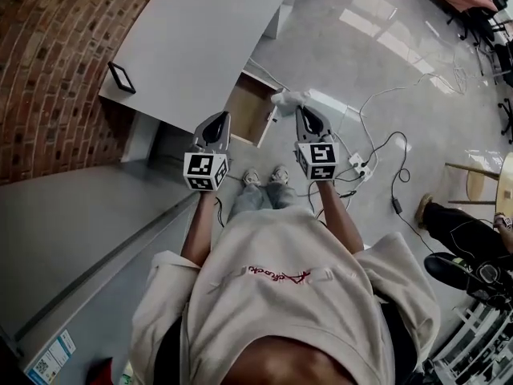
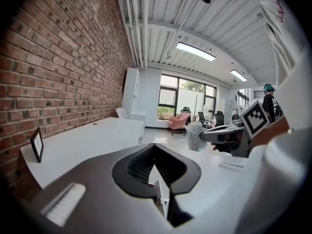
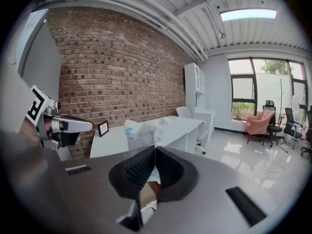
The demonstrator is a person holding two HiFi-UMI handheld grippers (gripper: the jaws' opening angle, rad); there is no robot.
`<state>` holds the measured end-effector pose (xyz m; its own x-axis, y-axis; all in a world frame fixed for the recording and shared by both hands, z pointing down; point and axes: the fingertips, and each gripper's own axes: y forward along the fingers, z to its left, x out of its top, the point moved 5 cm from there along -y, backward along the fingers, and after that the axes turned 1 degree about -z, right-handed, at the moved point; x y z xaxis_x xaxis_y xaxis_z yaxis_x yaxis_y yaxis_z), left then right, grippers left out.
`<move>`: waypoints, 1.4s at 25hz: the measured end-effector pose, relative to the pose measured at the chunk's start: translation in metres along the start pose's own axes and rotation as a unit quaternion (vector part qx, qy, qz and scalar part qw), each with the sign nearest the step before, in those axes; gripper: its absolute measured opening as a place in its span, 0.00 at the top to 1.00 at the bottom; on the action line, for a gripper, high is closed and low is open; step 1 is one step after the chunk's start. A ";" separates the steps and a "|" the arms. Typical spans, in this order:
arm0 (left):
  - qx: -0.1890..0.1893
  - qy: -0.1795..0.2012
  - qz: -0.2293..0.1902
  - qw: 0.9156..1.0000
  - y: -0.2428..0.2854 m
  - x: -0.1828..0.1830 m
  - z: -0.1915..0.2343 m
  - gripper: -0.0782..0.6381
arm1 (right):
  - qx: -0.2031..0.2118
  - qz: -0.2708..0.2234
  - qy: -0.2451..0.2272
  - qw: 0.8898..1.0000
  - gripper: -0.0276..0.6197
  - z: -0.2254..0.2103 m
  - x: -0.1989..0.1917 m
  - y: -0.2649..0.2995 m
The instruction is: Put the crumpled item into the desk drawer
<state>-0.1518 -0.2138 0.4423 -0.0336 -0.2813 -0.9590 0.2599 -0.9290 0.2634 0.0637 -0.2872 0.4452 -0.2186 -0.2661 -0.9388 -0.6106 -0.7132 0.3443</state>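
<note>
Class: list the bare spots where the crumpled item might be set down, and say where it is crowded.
Bare: the white desk top from the picture frame to its far end, and the wooden floor of the open drawer. Crowded: the floor right of the drawer, with a cabled power strip.

Rough brick wall (image 1: 48, 70); smooth matt desk (image 1: 200, 38); wood-lined drawer (image 1: 250, 109); glossy floor (image 1: 377, 62); crinkly plastic-looking crumpled item (image 1: 287, 98).
</note>
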 end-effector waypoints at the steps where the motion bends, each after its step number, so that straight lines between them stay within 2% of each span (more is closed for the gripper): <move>1: 0.003 0.000 0.005 1.000 0.000 -0.004 -0.002 0.88 | 0.004 0.002 0.001 1.000 0.94 -0.002 -0.002 0.003; 13: 0.033 -0.016 0.037 0.999 -0.007 -0.049 0.004 0.88 | 0.029 0.031 0.011 0.999 0.94 0.001 -0.045 0.024; 25: 0.009 -0.047 0.082 0.996 -0.010 -0.121 0.006 0.88 | 0.032 0.099 0.031 0.994 0.94 0.030 -0.118 0.032; 35: 0.015 -0.085 0.116 0.990 -0.023 -0.191 -0.001 0.88 | 0.041 0.149 0.046 0.987 0.94 0.054 -0.182 0.022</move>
<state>-0.1510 -0.1381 0.6196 -0.1391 -0.5212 -0.8420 0.2507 -0.8411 0.4793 0.0488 -0.2191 0.6236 -0.3305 -0.5162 -0.7901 -0.5905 -0.5399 0.5998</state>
